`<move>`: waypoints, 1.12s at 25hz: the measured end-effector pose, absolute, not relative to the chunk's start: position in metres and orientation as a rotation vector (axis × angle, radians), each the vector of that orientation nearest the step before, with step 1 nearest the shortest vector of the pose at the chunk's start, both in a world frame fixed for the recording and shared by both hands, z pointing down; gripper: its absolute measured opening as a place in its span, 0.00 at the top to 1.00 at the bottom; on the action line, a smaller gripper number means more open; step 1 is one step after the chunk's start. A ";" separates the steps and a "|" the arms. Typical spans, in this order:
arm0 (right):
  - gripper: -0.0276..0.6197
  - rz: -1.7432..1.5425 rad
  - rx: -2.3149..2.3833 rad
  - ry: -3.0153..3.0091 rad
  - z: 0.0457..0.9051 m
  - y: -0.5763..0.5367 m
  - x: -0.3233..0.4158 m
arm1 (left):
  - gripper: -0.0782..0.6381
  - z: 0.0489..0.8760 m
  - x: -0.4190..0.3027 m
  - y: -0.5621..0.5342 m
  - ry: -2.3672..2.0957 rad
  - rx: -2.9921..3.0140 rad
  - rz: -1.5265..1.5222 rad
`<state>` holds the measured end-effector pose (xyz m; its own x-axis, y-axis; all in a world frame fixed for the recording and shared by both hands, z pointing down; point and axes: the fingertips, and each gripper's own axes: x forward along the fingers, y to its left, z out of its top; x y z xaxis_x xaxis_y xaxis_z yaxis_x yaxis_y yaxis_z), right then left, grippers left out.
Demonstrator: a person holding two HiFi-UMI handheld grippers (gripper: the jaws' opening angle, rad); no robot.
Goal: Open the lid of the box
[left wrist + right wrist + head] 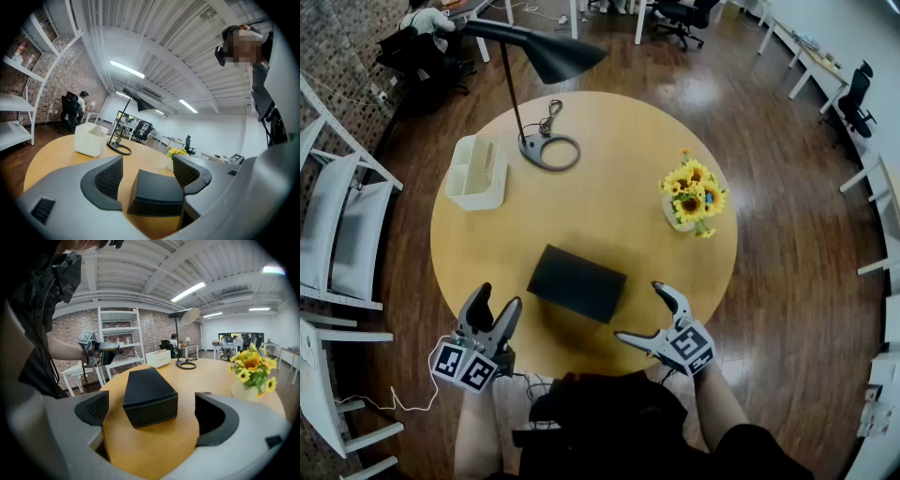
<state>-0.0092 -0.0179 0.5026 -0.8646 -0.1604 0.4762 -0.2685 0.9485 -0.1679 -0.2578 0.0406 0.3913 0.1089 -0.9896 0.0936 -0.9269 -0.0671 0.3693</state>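
A black box [577,281] with its lid closed lies on the round wooden table [609,202], near the front edge. My left gripper [499,307] stands open at the table's front left, a short way from the box's left end. My right gripper [649,315] is open too, just off the box's right corner. In the left gripper view the box [157,192] shows between and beyond the open jaws, untouched. The right gripper view has the box [149,396] ahead of its wide jaws, with stitched edges visible.
A white bin [476,171] and a black desk lamp [546,66] stand at the table's back left. A vase of sunflowers [692,195] sits at the right. White chairs [342,234] stand left of the table. A cable [394,403] trails on the floor.
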 end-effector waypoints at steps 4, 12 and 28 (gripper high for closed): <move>0.02 0.316 0.250 -2.638 0.531 -0.037 -0.024 | 0.43 0.398 -0.244 0.017 -1.856 2.075 -0.274; 0.00 0.123 0.143 -2.658 0.571 -0.049 -0.043 | 0.43 0.418 -0.235 0.006 -1.800 2.121 -0.141; 0.01 0.120 0.025 -2.762 0.575 -0.047 -0.060 | 0.43 0.449 -0.169 -0.013 -1.486 2.432 0.315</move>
<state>-0.0602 -0.0474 0.5747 -0.9296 -0.0016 0.3686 -0.0336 0.9962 -0.0804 -0.1695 -0.0131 0.4493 0.4491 -0.8331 0.3229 -0.8924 -0.4356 0.1175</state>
